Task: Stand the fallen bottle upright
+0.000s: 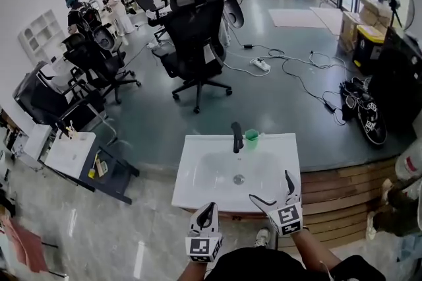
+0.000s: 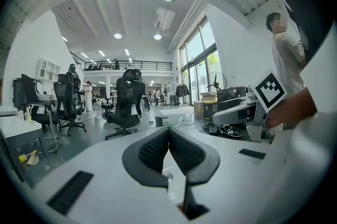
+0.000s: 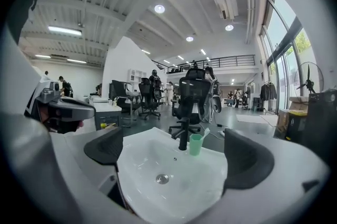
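Observation:
No fallen bottle shows in any view. A white sink [image 1: 198, 184] stands just ahead of me, with a black faucet [image 1: 237, 136] and a green cup [image 1: 252, 135] at its back rim. My left gripper [image 1: 206, 210] hovers over the sink's near edge, its jaws pressed together with nothing between them [image 2: 169, 136]. Over the near right part of the basin, my right gripper [image 1: 271, 187] is open and empty. In the right gripper view the drain [image 3: 162, 179], faucet [image 3: 182, 140] and cup [image 3: 195, 144] lie between the spread jaws of the right gripper [image 3: 179, 152].
A wooden platform [image 1: 339, 187] runs to the right of the sink. A low white table [image 1: 69, 153] stands at the left. Black office chairs [image 1: 194, 42] and floor cables [image 1: 290, 65] lie beyond. People stand at the far back.

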